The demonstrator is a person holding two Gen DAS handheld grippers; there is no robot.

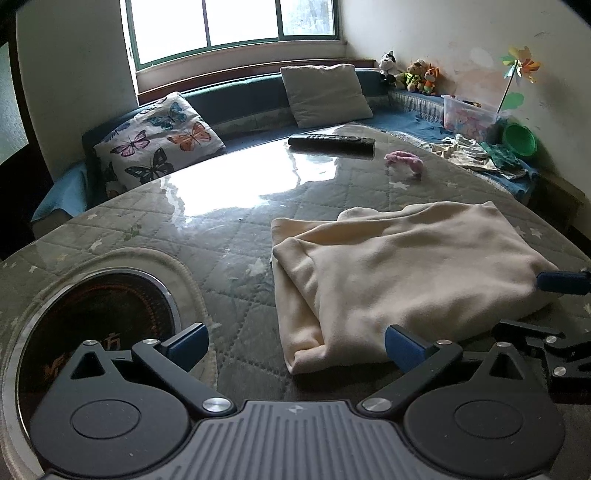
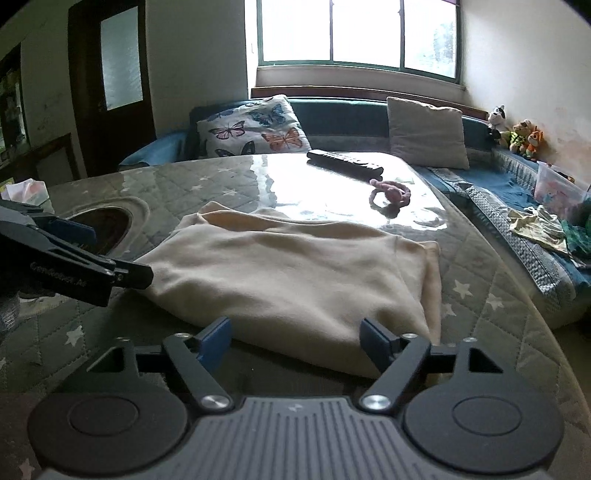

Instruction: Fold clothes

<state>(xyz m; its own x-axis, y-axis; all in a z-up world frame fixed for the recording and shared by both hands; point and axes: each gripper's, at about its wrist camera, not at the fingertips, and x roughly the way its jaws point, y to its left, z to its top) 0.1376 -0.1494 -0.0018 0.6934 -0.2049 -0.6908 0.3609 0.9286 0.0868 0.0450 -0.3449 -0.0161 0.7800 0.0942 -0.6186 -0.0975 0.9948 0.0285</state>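
Cream garment [image 1: 399, 273], folded into a thick rectangle, lies on the quilted star-print table [image 1: 229, 236] under a glossy clear cover, toward the near edge. Left gripper [image 1: 295, 345]: jaws spread wide, nothing between them, hovering just short of the garment's near-left corner; its right fingertip [image 1: 402, 341] sits at the cloth's edge, contact unclear. Right gripper [image 2: 295, 338]: also spread wide and empty, parked at the garment's near edge, both blue pads just in front of the fold. In the left wrist view the right gripper's blue tip sits at the garment's right side; in the right wrist view the left gripper's black finger reaches the cloth's left corner. Round recessed burner [image 1: 99, 325] is set in the table left of the garment. Farther back on the table: black remote [image 1: 331, 142] and pink hair band [image 2: 389, 192], well apart from the garment. Behind: blue couch with butterfly pillow [image 1: 159, 144], plain pillow [image 2: 428, 133], window [image 2: 358, 33].
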